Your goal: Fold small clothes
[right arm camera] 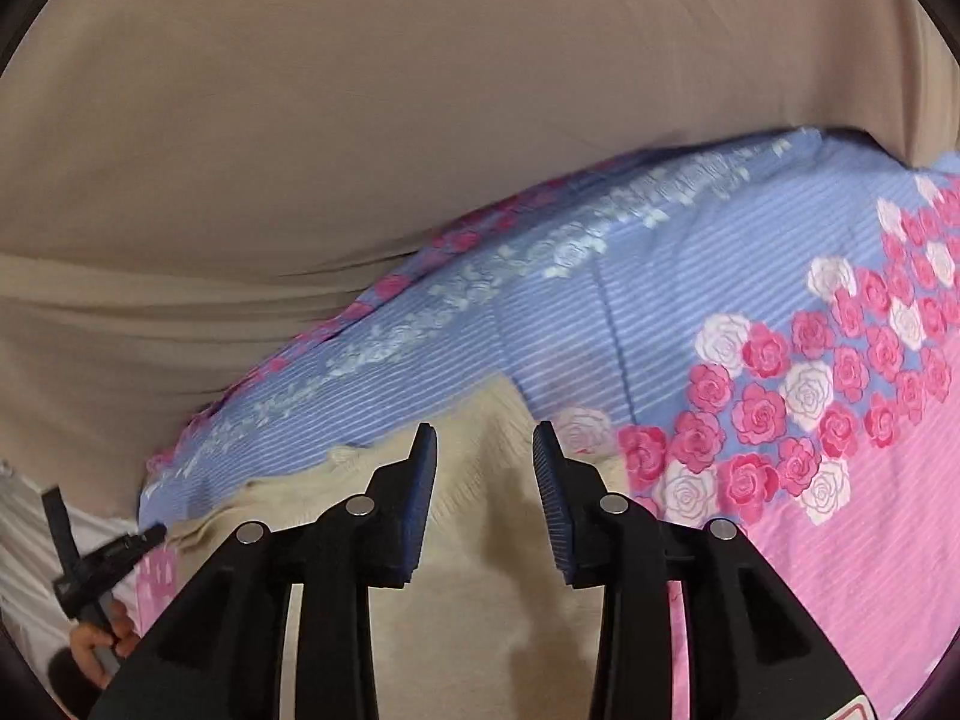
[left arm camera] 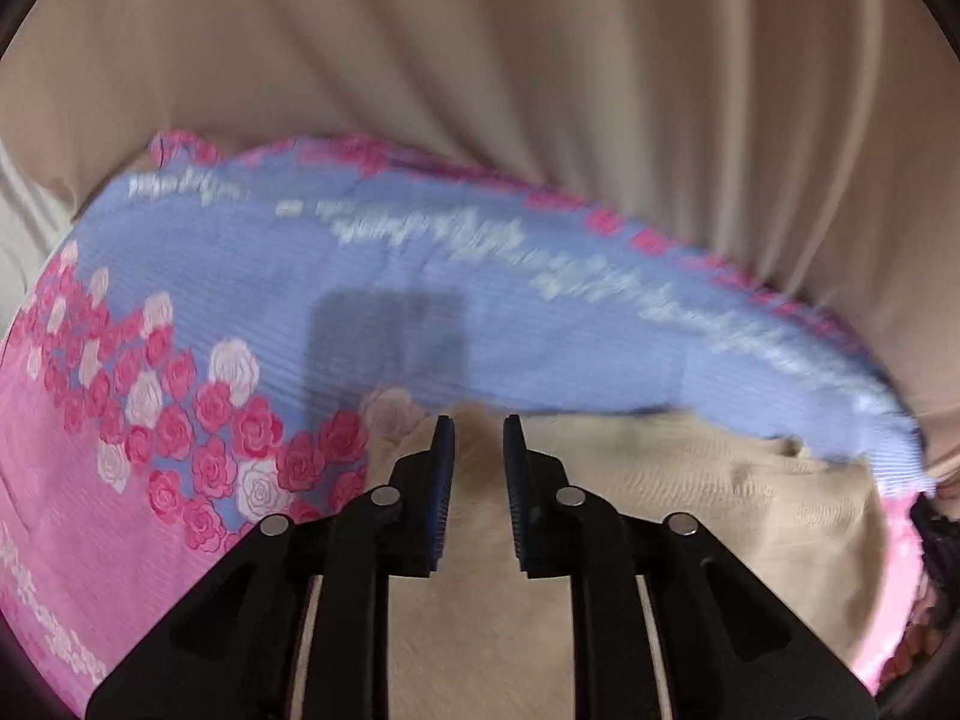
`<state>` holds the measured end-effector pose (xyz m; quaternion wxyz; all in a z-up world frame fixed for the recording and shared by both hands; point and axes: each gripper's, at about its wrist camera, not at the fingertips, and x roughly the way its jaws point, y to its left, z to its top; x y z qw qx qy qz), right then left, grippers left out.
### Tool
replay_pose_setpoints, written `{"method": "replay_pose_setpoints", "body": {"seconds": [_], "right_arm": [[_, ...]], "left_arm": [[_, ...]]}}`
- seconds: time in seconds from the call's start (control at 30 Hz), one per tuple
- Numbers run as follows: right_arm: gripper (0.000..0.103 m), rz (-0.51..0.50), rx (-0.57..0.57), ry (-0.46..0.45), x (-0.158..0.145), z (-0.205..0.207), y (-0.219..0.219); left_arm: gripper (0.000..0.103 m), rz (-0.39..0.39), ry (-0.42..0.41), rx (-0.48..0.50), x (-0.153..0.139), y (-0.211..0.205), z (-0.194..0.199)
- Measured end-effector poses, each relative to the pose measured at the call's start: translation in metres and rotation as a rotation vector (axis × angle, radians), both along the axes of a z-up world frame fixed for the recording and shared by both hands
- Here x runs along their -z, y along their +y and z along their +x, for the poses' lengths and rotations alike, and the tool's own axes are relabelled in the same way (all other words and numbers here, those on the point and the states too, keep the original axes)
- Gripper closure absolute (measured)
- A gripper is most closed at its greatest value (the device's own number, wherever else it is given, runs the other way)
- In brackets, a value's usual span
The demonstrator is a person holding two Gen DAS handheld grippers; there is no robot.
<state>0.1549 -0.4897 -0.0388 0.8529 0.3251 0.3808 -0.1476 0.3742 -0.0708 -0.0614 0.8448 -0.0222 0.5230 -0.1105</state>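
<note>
1. Over the rose-print bedspread [left arm camera: 180,300], your left gripper [left arm camera: 478,438] is hovering with jaws slightly apart and nothing between them, the cream knit garment [left arm camera: 690,480] lying flat just below.
2. Seen from the right wrist, your right gripper [right arm camera: 485,444] is hanging wider apart, also empty, above the same garment [right arm camera: 480,570]; judging by this, one fold is laid and others may remain.

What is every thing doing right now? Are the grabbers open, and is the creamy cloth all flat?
Left gripper: open, nothing between its jaws.
Right gripper: open, nothing between its jaws.
Cream cloth: lying on the sheet under both grippers, far edge rumpled, not held.
Flowered sheet: spread out under the cloth.
Beige curtain: hanging in folds behind.
</note>
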Motion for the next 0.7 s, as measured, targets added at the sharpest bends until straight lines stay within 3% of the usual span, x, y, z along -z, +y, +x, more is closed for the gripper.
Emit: {"method": "replay_pose_setpoints", "body": {"seconds": [0.07, 0.1, 0.17, 0.2, 0.33, 0.43, 0.53, 0.63, 0.67, 0.7], "right_arm": [[0.069, -0.023, -0.010, -0.020, -0.006, -0.011, 0.003], [0.063, -0.060, -0.022, -0.012, -0.008, -0.022, 0.009], [0.046, -0.107, -0.035, 0.018, -0.004, -0.047, 0.022], [0.045, -0.116, -0.031, 0.039, 0.001, -0.057, 0.027], [0.045, -0.073, -0.049, 0.165, 0.040, -0.099, 0.051], [0.038, -0.003, -0.053, 0.211, 0.065, -0.121, 0.062], [0.034, 0.114, -0.010, 0.176, 0.081, -0.131, 0.058], [0.029, 0.141, 0.021, 0.135, 0.084, -0.126, 0.056], [0.039, 0.139, 0.019, 0.126, 0.083, -0.122, 0.056], [0.063, 0.164, 0.006, 0.114, 0.084, -0.117, 0.056]], "left_arm": [[0.076, -0.039, 0.002, -0.015, 0.002, 0.013, -0.006], [0.071, -0.061, -0.014, -0.012, -0.002, 0.024, -0.014], [0.041, -0.066, -0.052, -0.018, -0.006, 0.045, -0.036], [0.039, -0.074, -0.058, -0.019, -0.006, 0.053, -0.048], [0.038, -0.079, 0.029, -0.021, 0.016, 0.081, -0.088], [0.038, -0.134, 0.086, -0.054, 0.036, 0.098, -0.119], [0.031, -0.147, 0.165, -0.085, 0.061, 0.103, -0.135], [0.028, -0.193, 0.156, -0.124, 0.066, 0.104, -0.136], [0.032, -0.203, 0.157, -0.129, 0.067, 0.102, -0.133], [0.042, -0.215, 0.157, -0.133, 0.067, 0.101, -0.131]]}}
